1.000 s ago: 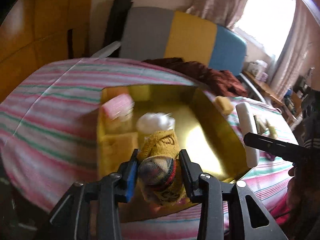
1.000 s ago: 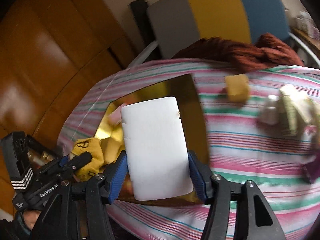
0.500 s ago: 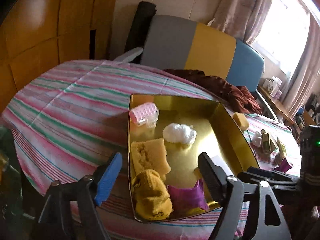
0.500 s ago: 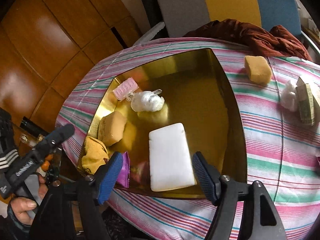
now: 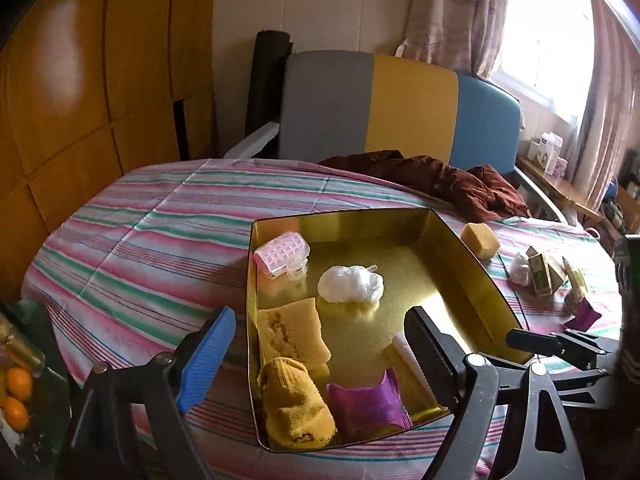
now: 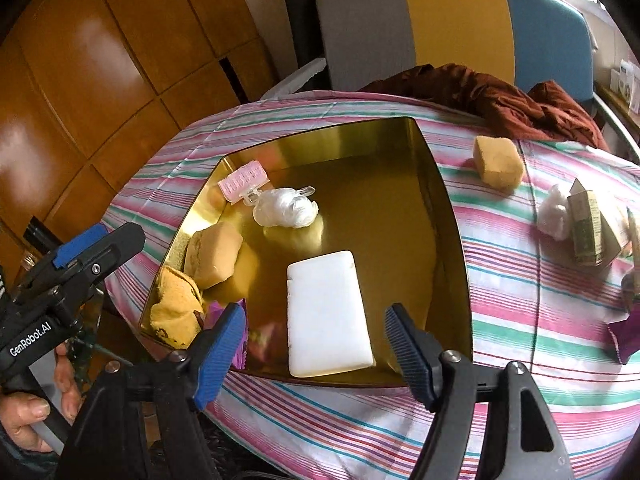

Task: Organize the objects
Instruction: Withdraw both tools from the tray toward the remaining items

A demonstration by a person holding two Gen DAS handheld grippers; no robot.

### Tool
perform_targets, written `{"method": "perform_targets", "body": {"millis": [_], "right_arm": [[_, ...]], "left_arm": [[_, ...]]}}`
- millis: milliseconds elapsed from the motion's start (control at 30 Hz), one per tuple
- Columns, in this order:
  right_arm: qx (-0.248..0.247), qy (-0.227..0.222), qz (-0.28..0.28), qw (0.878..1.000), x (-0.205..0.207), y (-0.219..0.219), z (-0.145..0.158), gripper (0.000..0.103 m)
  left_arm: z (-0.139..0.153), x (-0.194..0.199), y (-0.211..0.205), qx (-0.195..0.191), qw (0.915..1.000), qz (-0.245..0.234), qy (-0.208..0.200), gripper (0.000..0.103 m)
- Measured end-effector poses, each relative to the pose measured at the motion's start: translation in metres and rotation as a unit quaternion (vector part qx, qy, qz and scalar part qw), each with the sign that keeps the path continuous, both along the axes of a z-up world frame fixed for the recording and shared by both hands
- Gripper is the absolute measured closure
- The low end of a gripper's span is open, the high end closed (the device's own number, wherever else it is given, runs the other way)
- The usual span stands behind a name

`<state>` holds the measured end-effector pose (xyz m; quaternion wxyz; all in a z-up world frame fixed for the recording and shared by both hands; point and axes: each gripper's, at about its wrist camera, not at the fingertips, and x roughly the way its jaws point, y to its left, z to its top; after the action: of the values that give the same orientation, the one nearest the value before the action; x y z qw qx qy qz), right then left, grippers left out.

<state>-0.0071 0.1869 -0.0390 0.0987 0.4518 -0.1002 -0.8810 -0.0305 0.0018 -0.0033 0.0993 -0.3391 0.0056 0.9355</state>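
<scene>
Release of 2 items into the gold tin tray (image 6: 452,216) is judged to be the step in hand. The left gripper (image 5: 316,344) is spread wide with nothing between its jaws, which have just been opening; the yellow sock (image 5: 294,404) it pinched 1 second ago is now seen lying in the tray's near-left corner, beside a purple packet (image 5: 366,402) and a yellow sponge (image 5: 290,334). The right gripper (image 6: 314,344) is likewise spread and has just been opening, and the white rectangular block (image 6: 326,314) clamped earlier now rests flat on the tray floor against the near wall, with the pads clear of it. A pink hair roller (image 6: 244,180) and a white plastic wad (image 6: 286,208) lie toward the tray's far-left side. Outside the tray, to its right on the striped cloth (image 6: 520,300), another sponge (image 6: 498,162), a second white wad (image 6: 554,210) and small cartons (image 6: 590,226) remain, so a reach toward these is judged to be called for next.
</scene>
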Motion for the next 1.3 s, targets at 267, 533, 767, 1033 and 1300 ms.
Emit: {"method": "perform_targets", "body": {"millis": [267,533,767,1033,1300], "right_arm": [[0.027,0.016,-0.014,0.999,0.004,0.000,0.004,0.029],[0.040,0.023,-0.020,0.999,0.006,0.005,0.005,0.029],[0.032,0.022,-0.038,0.999,0.009,0.018,0.005,0.029],[0.031,0.023,-0.071,0.997,0.013,0.046,0.008,0.029],[0.030,0.020,-0.128,0.991,0.020,0.091,0.011,0.029]], "left_arm": [[-0.001,0.006,0.007,-0.012,0.9999,-0.007,0.001,0.014],[0.001,0.010,0.018,-0.031,0.9993,-0.018,0.013,0.014],[0.003,0.013,0.030,-0.049,0.9980,-0.035,0.020,0.014],[0.009,0.018,0.049,-0.072,0.9950,-0.058,0.039,0.014],[0.015,0.020,0.071,-0.085,0.9913,-0.087,0.050,0.013]]}}
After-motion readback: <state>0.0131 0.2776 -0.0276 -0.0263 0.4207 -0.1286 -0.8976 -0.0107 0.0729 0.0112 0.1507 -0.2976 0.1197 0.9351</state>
